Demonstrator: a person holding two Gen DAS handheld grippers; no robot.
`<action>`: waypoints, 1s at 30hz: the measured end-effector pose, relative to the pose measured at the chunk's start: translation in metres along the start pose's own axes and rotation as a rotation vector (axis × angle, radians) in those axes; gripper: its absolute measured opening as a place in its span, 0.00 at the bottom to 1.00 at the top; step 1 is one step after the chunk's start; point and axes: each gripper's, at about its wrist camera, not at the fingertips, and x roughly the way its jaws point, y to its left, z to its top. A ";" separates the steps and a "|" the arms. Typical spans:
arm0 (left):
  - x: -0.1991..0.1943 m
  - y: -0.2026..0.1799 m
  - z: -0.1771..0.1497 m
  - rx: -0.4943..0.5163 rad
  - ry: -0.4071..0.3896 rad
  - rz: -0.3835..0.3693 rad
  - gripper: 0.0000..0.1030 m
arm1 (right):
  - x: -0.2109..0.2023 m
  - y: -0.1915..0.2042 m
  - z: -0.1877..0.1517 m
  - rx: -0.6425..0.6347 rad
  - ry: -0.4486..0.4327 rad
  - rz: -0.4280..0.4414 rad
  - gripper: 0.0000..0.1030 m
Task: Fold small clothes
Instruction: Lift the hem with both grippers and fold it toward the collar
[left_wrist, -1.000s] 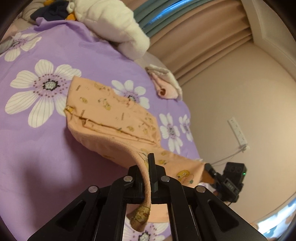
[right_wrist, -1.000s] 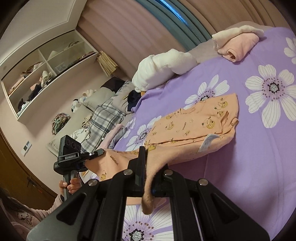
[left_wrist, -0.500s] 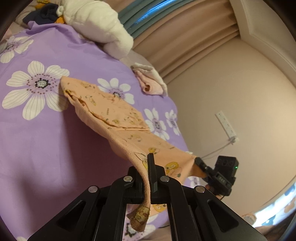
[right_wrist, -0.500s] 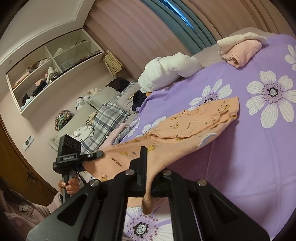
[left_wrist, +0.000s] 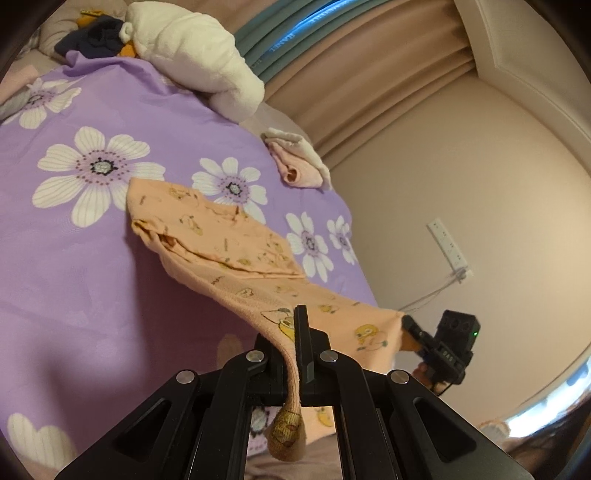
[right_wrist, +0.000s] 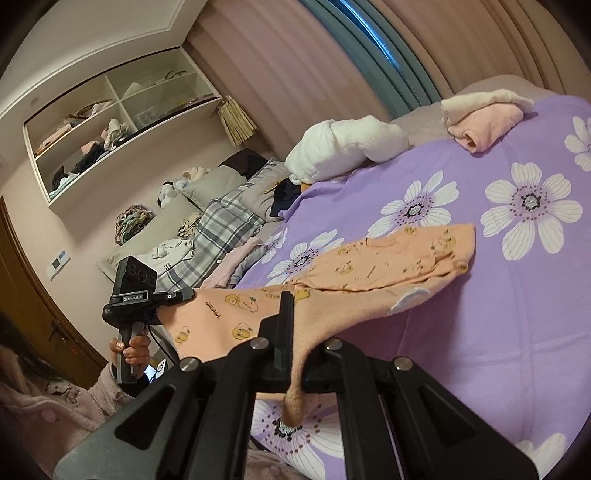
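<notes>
Purple floral bedspread (left_wrist: 74, 258): both my jaws clamp the orange printed garment's (left_wrist: 229, 243) near hem, raised; far half rests there, fold unfinished.

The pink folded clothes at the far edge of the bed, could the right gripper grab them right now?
Probably not: the right gripper is shut on the orange garment, so it isn't free, and the pink folded clothes lie well beyond it across the bed.

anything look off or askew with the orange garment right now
Nothing is damaged. The orange printed garment hangs half lifted: the left gripper and right gripper each pinch a near corner, while its far, folded end rests on the purple floral bedsheet. A white label shows, turned outward.
</notes>
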 end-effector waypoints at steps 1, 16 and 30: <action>0.000 0.001 0.000 -0.006 0.005 -0.002 0.00 | -0.001 0.000 0.000 0.000 0.002 0.004 0.03; 0.075 0.071 0.085 -0.228 0.024 0.047 0.00 | 0.067 -0.081 0.053 0.259 0.012 -0.085 0.04; 0.161 0.152 0.141 -0.422 0.081 0.209 0.00 | 0.166 -0.184 0.094 0.452 0.108 -0.268 0.04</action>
